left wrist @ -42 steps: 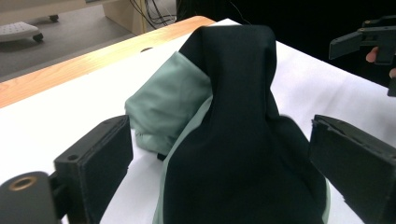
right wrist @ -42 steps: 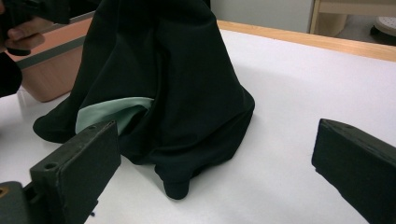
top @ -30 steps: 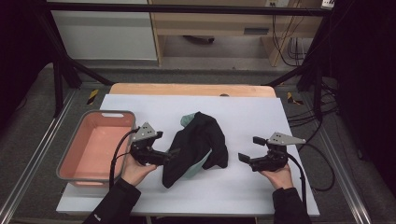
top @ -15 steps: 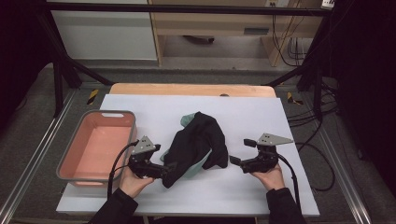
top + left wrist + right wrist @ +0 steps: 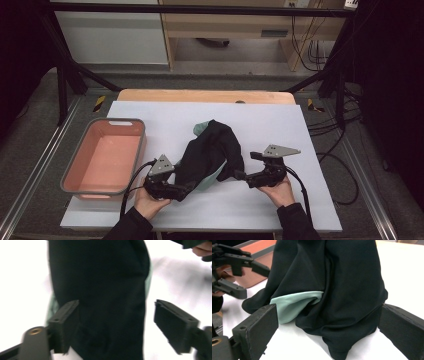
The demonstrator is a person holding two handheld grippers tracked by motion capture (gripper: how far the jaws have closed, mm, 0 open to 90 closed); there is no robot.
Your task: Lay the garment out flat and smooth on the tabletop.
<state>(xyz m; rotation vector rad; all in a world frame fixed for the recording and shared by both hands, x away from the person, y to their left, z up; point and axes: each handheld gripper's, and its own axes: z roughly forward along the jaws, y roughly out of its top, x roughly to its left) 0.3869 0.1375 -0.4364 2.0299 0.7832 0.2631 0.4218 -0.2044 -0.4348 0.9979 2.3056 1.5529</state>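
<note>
black garment (image 5: 210, 152) lies between left tool (image 5: 186, 189) and right tool (image 5: 239, 175).

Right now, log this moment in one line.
left gripper: closing, black garment between fingers | right gripper: open at garment | pink bin: beside

We are holding the left gripper (image 5: 186, 189) low at lower centre-left, its jaws apart but just closing; the right gripper (image 5: 240, 175) is sitting centre-right, jaws spread wide.
</note>
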